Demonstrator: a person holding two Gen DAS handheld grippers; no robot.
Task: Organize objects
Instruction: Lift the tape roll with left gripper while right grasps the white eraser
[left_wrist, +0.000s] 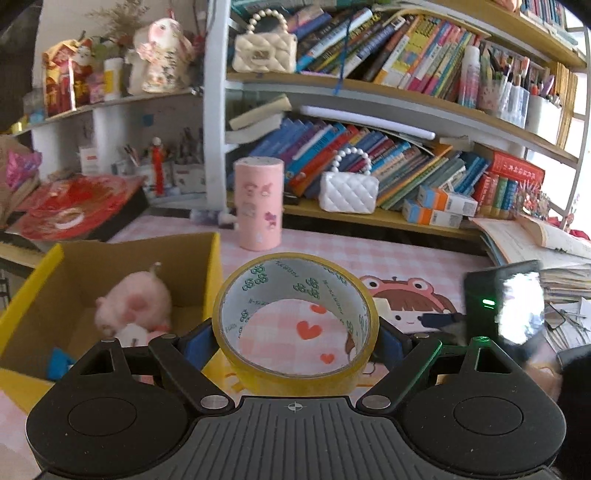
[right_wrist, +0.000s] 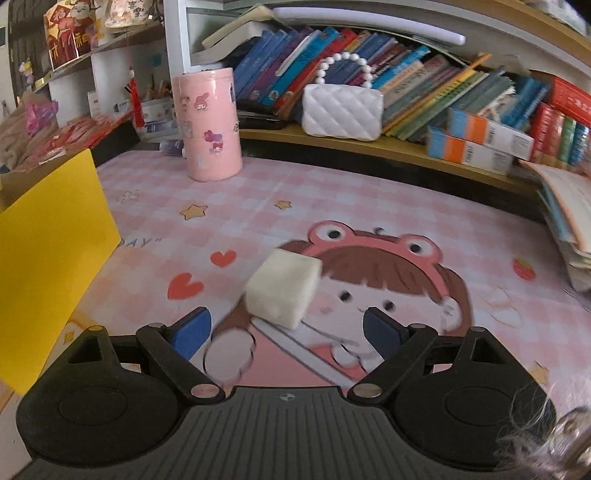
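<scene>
Left tongs (left_wrist: 295, 341): closed on a tape roll (left_wrist: 295, 321), blue pads pressed against its yellow outer sides. Roll is held with its open core facing forward; green logos printed on its inner wall.

Right tongs (right_wrist: 286, 334): open, blue pads wide apart, holding nothing. White block (right_wrist: 282, 293): just ahead of the right tongs, between the lines of the two fingers, touching neither; tilted and blurred, so contact with the tabletop cannot be told.

Tabletop (right_wrist: 369, 192): covered by a pink checked mat with hearts, stars and a cartoon girl in a frog hat, lying under both tongs.

Box (left_wrist: 110, 266): cardboard, yellow outside, open top, to the left of the left tongs and just beside the tape roll. Contents: a pink plush (left_wrist: 135, 299), blurred, and a small blue item (left_wrist: 59, 363) at the near corner. The same box's yellow wall shows to the left of the right tongs.

Pink can (left_wrist: 259, 203): upright cylinder with cartoon stickers, ahead of the left tongs, beyond the box's far corner.

White bag (left_wrist: 349, 192): quilted, pearl handle, on the lowest shelf ahead and slightly right, in front of leaning books.

Cream bag (left_wrist: 264, 51): quilted, pearl handle, on the shelf above.

Small cartons (left_wrist: 439, 208): two, orange and blue, stacked on the lowest shelf right of the white bag.
</scene>
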